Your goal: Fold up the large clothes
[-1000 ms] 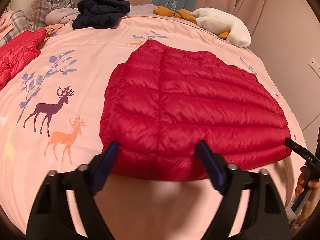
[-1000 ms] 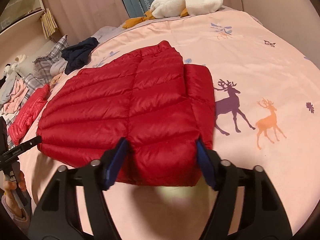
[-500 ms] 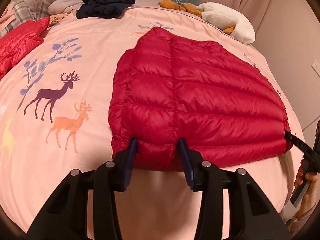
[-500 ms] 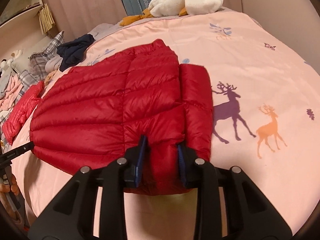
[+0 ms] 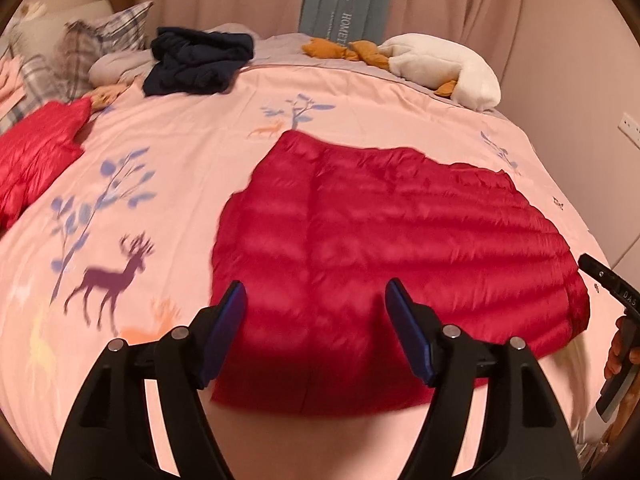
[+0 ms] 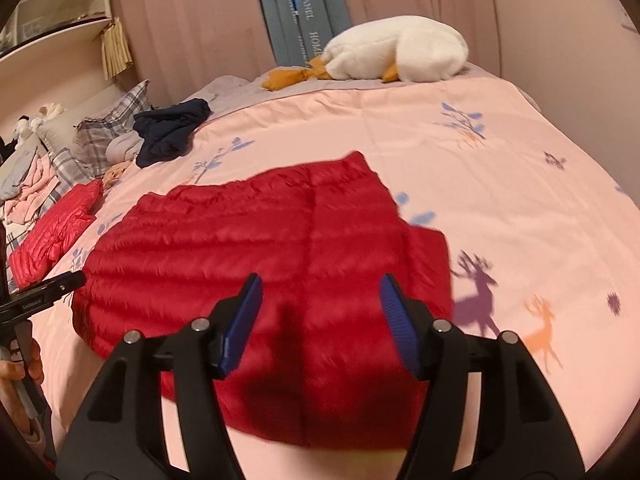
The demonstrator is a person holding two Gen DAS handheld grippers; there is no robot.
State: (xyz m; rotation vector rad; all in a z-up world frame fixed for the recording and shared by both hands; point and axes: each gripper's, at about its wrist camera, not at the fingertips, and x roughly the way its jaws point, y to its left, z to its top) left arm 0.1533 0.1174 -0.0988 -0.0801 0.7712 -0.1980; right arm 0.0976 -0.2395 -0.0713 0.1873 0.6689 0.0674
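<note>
We hold both grippers over the near edge of the bed [image 5: 168, 152], each with its jaws spread wide and nothing between them. The left gripper [image 5: 316, 332] hangs above the near hem of the red jacket [image 5: 392, 240], towards the jacket's left side; its blue pads [image 5: 228, 328] frame the quilted cloth without touching it, as far as we can tell. The right gripper [image 6: 320, 324] hangs above the same hem at the jacket's right side, where a folded-in strip shows along the right edge.

The jacket [image 6: 260, 248] lies flat on the pink cover, its hem at the near edge of the bed and its narrow end pointing to the far edge. A second red jacket [image 5: 36, 156] lies at the left edge. Dark blue clothes [image 5: 196, 64] sit by the far left corner, and a white plush goose [image 6: 396, 56] lies along the far edge. Both views are somewhat blurred.
</note>
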